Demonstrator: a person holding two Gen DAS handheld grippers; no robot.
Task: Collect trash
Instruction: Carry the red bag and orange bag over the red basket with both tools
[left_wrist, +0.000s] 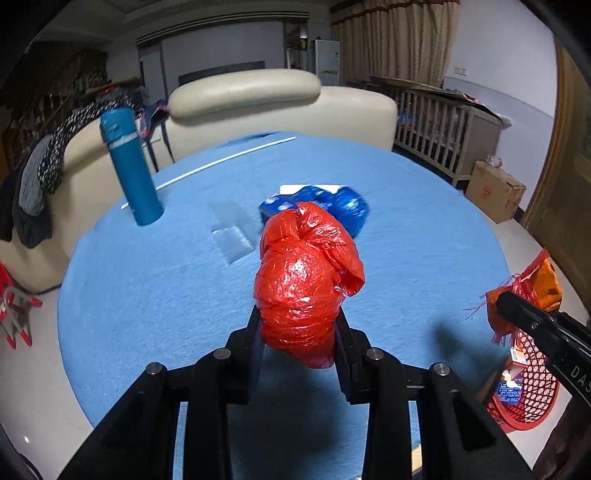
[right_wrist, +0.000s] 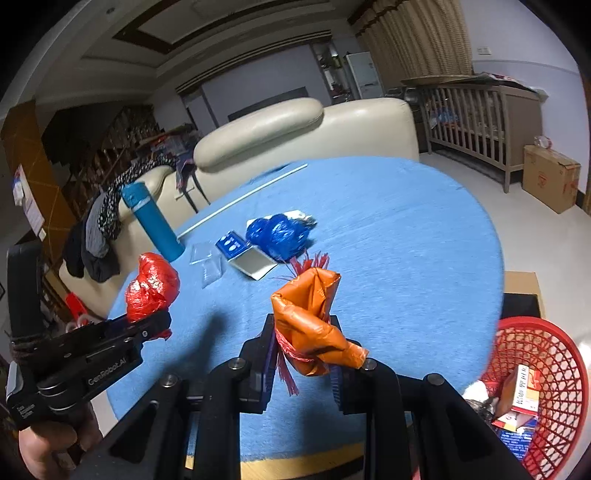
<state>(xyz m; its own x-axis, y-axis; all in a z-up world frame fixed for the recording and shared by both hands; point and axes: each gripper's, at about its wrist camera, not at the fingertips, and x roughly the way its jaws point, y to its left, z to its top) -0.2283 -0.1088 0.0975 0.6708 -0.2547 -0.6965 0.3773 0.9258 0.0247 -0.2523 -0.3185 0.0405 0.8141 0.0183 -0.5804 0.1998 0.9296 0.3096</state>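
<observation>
My left gripper (left_wrist: 299, 325) is shut on a crumpled red plastic bag (left_wrist: 304, 273), held above the blue round table (left_wrist: 147, 295); the same red plastic bag (right_wrist: 151, 288) shows at the left of the right wrist view. My right gripper (right_wrist: 304, 345) is shut on an orange wrapper with red net strands (right_wrist: 314, 321), also lifted over the table; this orange wrapper (left_wrist: 546, 284) appears at the right edge of the left wrist view. A blue crumpled bag (right_wrist: 279, 232) and a small blue-and-white box (right_wrist: 245, 254) lie on the table. A red mesh basket (right_wrist: 535, 398) with several packets sits below the table's right edge.
A tall blue bottle (left_wrist: 133, 170) stands at the table's far left, with a clear plastic piece (left_wrist: 232, 236) and a white rod (left_wrist: 221, 162) nearby. A cream sofa (left_wrist: 258, 103) with draped clothes lies behind. A cardboard box (left_wrist: 495, 192) and a crib (left_wrist: 443, 125) stand at the right.
</observation>
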